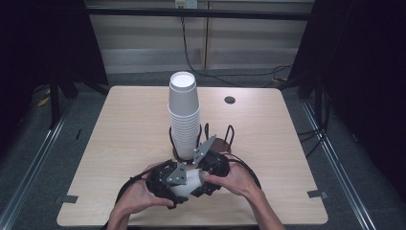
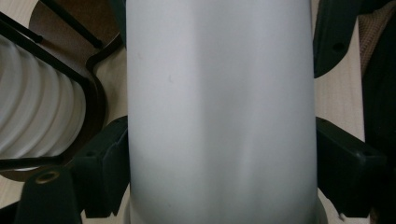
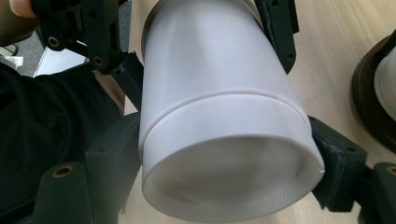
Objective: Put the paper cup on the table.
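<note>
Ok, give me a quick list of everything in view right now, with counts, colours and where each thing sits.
Held cup: one, white, lying sideways at the near table edge, clamped by both tools.
Cup stack: one tall stack, white, upside down in the holder at mid table.
Cup holder: one, dark round base with black wire uprights, around the stack.
Table: one, light wood.
Table hole: one, dark, far right part of the top.
Left tool: black, shut on the held cup.
Right tool: black, shut on the held cup.
</note>
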Demonstrator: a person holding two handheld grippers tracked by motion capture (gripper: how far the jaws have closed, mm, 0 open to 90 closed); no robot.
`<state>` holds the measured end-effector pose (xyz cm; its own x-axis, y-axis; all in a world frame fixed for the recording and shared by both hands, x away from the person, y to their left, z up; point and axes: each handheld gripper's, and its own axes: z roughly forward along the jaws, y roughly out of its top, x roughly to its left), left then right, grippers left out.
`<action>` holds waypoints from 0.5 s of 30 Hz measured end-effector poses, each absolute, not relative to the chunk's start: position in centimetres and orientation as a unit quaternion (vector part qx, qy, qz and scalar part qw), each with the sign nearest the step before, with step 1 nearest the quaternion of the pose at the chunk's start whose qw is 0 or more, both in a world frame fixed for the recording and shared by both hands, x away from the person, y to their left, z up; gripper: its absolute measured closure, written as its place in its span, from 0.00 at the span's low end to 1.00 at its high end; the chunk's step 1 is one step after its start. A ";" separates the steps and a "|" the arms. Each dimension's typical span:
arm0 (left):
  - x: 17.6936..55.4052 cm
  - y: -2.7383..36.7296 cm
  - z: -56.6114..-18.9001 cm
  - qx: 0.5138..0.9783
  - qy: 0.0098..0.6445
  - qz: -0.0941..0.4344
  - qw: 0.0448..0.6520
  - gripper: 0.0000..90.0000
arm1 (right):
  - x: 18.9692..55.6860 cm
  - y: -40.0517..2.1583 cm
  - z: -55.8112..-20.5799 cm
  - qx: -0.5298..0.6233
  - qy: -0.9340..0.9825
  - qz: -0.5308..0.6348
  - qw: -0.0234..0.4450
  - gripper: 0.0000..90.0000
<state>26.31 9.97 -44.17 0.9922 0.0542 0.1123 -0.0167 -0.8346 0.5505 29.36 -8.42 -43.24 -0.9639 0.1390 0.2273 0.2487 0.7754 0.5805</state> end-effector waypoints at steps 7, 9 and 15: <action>26.5 10.2 -44.5 0.952 0.004 0.066 0.300 0.16 | 29.4 -8.4 -43.1 -0.114 -0.941 -0.304 0.091 0.24; 26.5 10.4 -44.5 0.948 0.003 0.063 0.313 0.15 | 29.3 -8.4 -43.1 -0.114 -0.941 -0.304 0.091 0.24; 26.6 11.2 -43.9 0.933 0.012 0.059 0.355 0.16 | 29.4 -8.2 -43.3 -0.107 -0.942 -0.306 0.092 0.24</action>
